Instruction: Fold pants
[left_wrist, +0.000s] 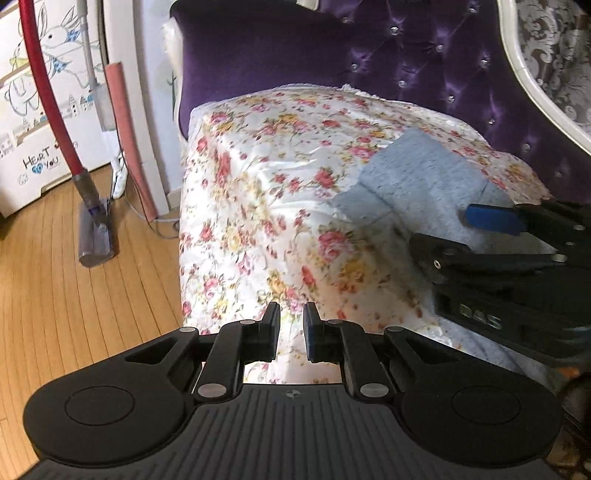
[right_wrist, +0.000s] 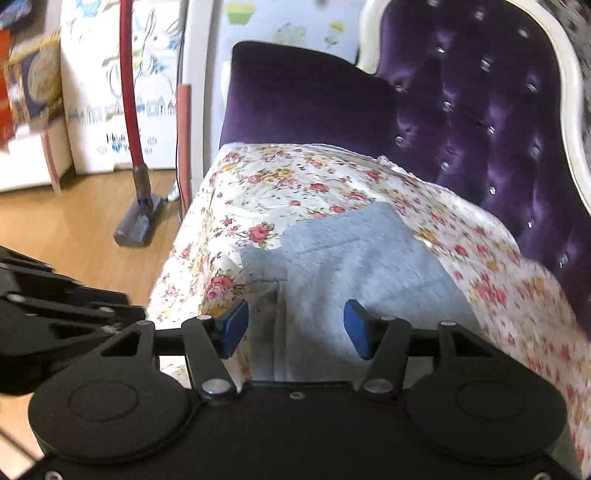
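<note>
The pale grey-blue pants (left_wrist: 413, 173) lie folded into a compact stack on the floral cloth (left_wrist: 266, 192), toward its right side. In the right wrist view the pants (right_wrist: 351, 258) fill the middle. My right gripper (right_wrist: 295, 328) hovers over their near edge, its blue pads wide apart with no fabric pinched between them. In the left wrist view the right gripper (left_wrist: 465, 236) reaches in from the right, over the pants. My left gripper (left_wrist: 291, 325) is shut to a narrow slit with nothing in it. It sits above bare floral cloth, left of the pants.
The floral cloth covers the seat of a purple tufted sofa (left_wrist: 424, 55) with a white frame. The cloth's left edge drops to a wooden floor (left_wrist: 74, 295). A vacuum cleaner with a red tube (left_wrist: 92, 229) and a white box with a rabbit drawing (left_wrist: 44, 92) stand on the left.
</note>
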